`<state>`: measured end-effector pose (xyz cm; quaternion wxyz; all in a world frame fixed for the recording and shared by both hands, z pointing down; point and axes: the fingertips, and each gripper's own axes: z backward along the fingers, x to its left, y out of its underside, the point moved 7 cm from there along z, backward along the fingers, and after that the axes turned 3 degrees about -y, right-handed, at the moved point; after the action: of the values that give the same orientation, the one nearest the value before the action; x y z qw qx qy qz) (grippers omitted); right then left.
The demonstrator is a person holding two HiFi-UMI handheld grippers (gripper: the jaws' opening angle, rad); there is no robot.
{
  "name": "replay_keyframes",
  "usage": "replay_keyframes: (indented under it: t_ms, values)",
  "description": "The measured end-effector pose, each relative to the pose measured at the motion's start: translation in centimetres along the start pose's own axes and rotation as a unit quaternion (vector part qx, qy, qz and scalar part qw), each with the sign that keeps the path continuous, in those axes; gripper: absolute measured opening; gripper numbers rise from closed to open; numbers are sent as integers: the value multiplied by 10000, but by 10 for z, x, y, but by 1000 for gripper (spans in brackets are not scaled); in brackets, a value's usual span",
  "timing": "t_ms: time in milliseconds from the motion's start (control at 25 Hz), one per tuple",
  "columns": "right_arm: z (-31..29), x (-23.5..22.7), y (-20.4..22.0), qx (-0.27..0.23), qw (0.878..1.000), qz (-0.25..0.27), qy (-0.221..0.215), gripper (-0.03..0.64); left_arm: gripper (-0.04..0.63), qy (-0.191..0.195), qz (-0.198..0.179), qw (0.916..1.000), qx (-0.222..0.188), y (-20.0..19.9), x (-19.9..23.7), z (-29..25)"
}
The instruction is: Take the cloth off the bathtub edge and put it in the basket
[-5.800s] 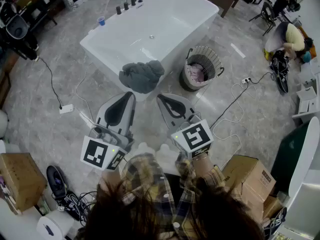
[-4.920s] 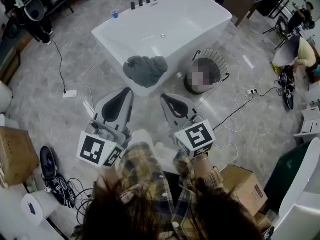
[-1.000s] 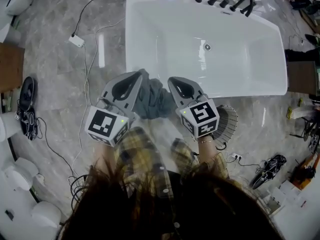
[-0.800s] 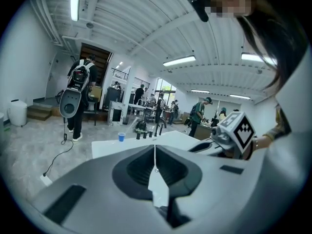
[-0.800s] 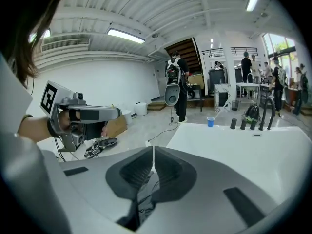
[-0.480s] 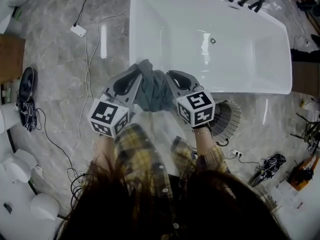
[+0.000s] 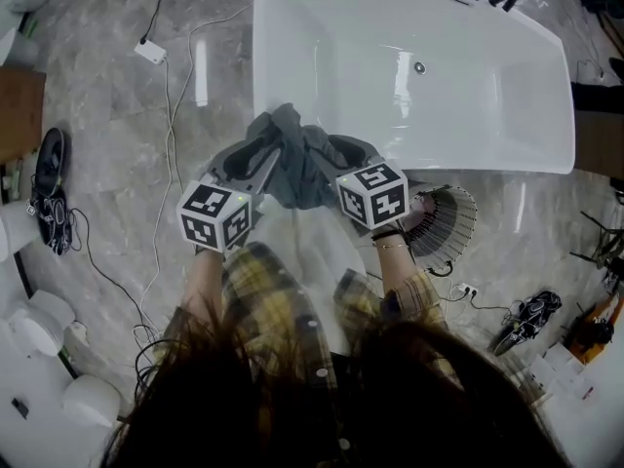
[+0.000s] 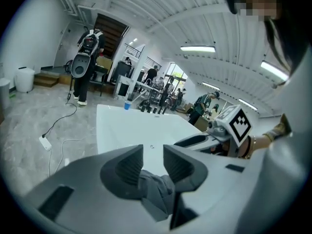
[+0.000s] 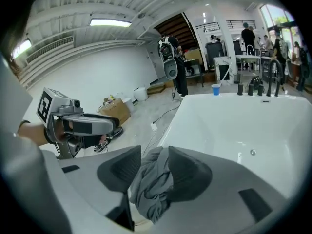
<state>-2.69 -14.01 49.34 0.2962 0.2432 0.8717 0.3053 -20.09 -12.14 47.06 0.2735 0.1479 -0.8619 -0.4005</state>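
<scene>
Left hand-held gripper and right hand-held gripper, from my head view, flank the cloth on the bathtub's near edge. Left gripper view: released jaws opening, cloth low between them. Right gripper view: jaws opening, cloth bunched between them.

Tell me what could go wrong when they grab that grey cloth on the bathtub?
The left gripper and right gripper both have the cloth between their fingers, but the fingers are opening, so nothing is pinched. If they lift too soon, the cloth may slide off the bathtub rim, perhaps into the tub. The basket stands on the floor, partly hidden behind the right gripper, so the drop might miss it.
</scene>
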Motion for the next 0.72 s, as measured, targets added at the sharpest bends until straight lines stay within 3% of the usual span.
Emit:
replay_keyframes:
  t_ms: [400, 720]
  values:
    - [-40, 1, 64, 770, 9958, -500, -35, 318, 187, 92, 173, 9968, 776, 54, 25, -20]
    - [-69, -15, 103, 996, 9908, -873, 292, 346, 252, 173, 254, 9878, 1528, 95, 61, -50]
